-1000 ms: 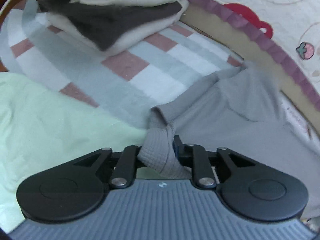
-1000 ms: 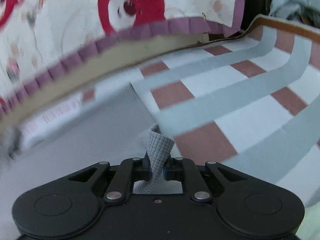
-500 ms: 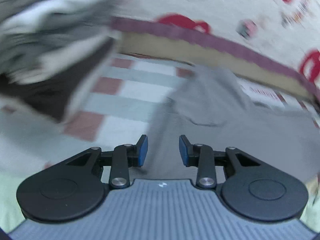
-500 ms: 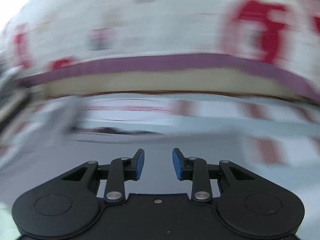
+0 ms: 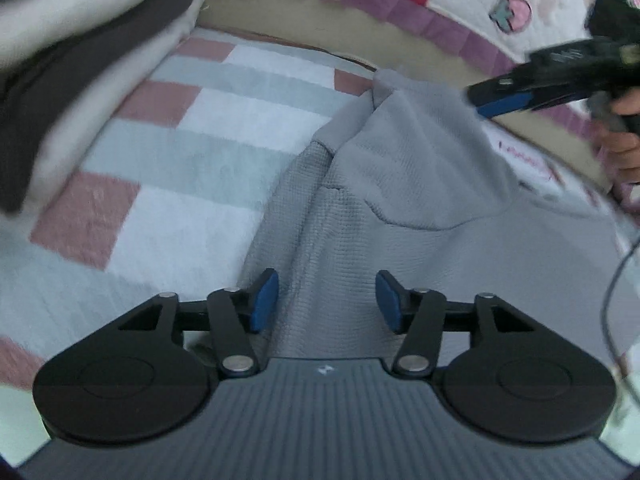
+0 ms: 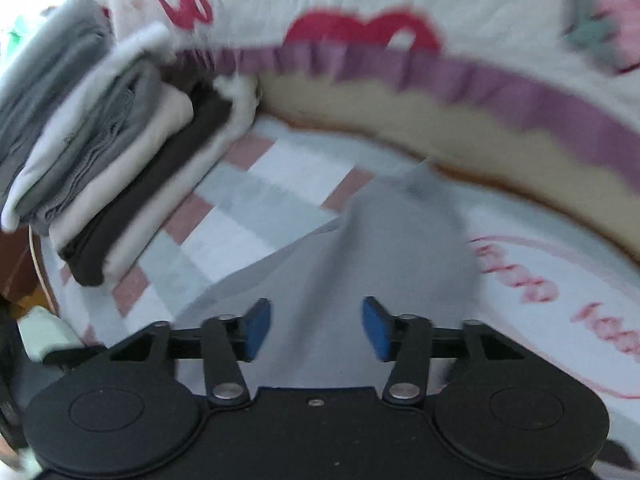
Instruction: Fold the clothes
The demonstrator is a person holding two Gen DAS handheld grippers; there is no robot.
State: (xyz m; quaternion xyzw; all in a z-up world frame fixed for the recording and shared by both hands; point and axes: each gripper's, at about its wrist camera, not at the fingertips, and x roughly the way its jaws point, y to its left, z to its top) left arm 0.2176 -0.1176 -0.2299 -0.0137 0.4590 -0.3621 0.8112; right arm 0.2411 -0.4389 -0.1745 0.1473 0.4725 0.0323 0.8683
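Hovering with jaws spread, both grippers [image 5: 326, 300] [image 6: 316, 328] should pinch the grey garment's [image 5: 420, 200] edges evenly for a square fold.

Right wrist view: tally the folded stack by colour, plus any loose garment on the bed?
Layers in the folded stack of clothes, some blurred, so approximate:
Grey: 2
White or cream: 3
Dark brown: 1
Loose grey knit garment, spread on the checked blanket: 1
Total: 7

Grey waffle-knit garment [image 5: 400, 208] lies partly folded on checked sheet [image 5: 192, 152].
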